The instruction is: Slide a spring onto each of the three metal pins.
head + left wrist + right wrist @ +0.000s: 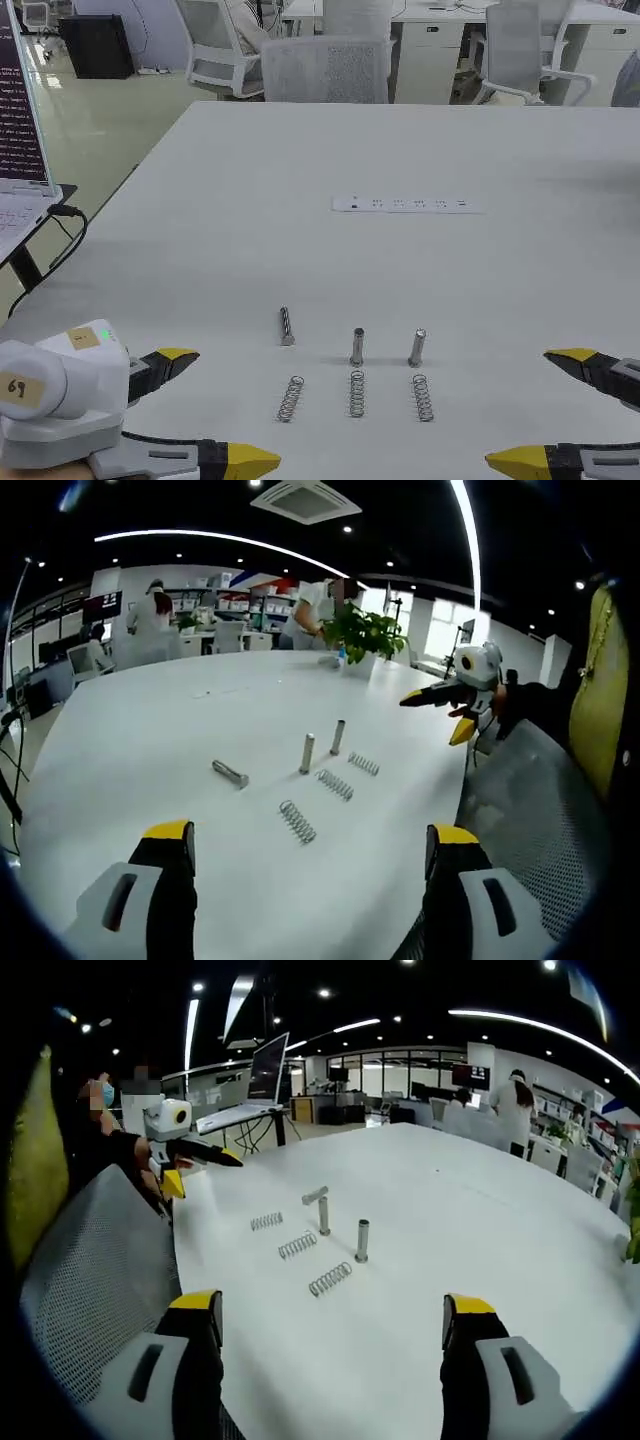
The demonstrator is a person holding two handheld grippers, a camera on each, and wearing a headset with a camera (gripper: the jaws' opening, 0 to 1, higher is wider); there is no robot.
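Three metal pins sit on the white table [400, 150]. The left pin [286, 326] [230, 773] [314, 1195] lies on its side. Upright stand the middle pin [357, 346] [307, 753] [323, 1216] and the right pin [417, 347] [338, 737] [362, 1241]. A spring lies in front of each: left spring [290, 398] [297, 821], middle spring [357, 393] [335, 784], right spring [423, 397] [330, 1279]. My left gripper [215, 408] [312, 832] is open, left of the springs. My right gripper [540, 408] [332, 1304] is open on their right. Both hold nothing.
A white socket strip [405, 204] lies flat further back on the table. A laptop [20, 150] stands on a side stand at the left. Office chairs [325, 65] line the far edge. A potted plant [365, 635] stands at a table end.
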